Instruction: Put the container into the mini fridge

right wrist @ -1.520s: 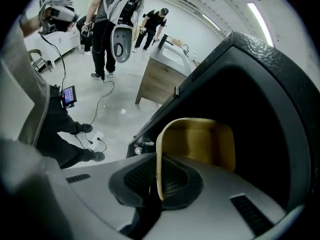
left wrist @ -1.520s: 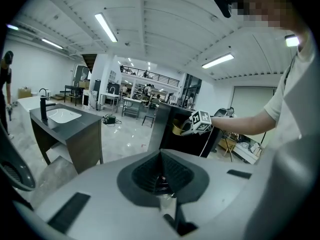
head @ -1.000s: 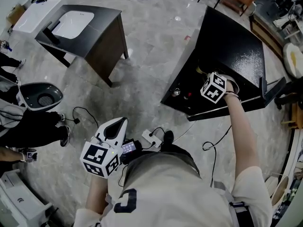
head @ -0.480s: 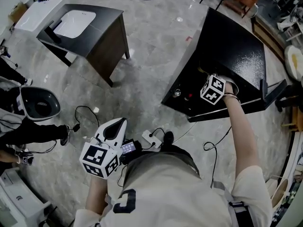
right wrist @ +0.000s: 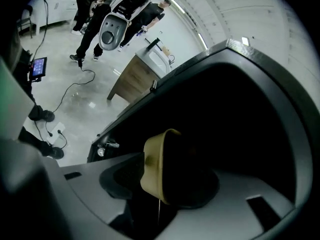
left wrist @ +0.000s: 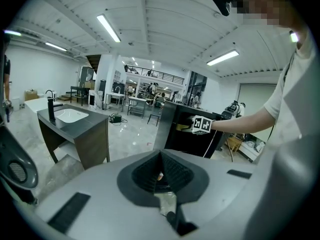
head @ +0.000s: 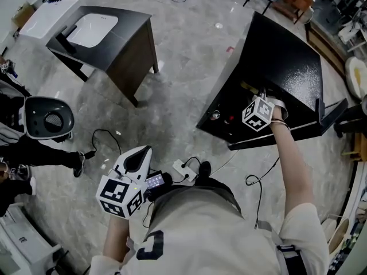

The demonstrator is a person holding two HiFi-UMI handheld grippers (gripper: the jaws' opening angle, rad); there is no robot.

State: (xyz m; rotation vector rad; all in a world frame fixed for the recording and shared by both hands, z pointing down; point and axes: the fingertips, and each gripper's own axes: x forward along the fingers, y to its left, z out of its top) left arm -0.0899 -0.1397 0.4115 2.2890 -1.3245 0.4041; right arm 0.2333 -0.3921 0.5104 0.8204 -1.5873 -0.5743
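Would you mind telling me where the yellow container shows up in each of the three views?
Head view: yellow container, a small sliver at the mini fridge opening, right of centre.
Left gripper view: container right of centre, at the fridge front.
Right gripper view: container large, low centre.
Shared landmark: the sink cabinet.

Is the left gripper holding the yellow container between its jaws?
No, the left gripper has its jaws closed together in its own view, with nothing between them.

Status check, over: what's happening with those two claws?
Left gripper shut, empty. Right gripper jaws just opened, container between them, at mouth of mini fridge. Nothing blocking.
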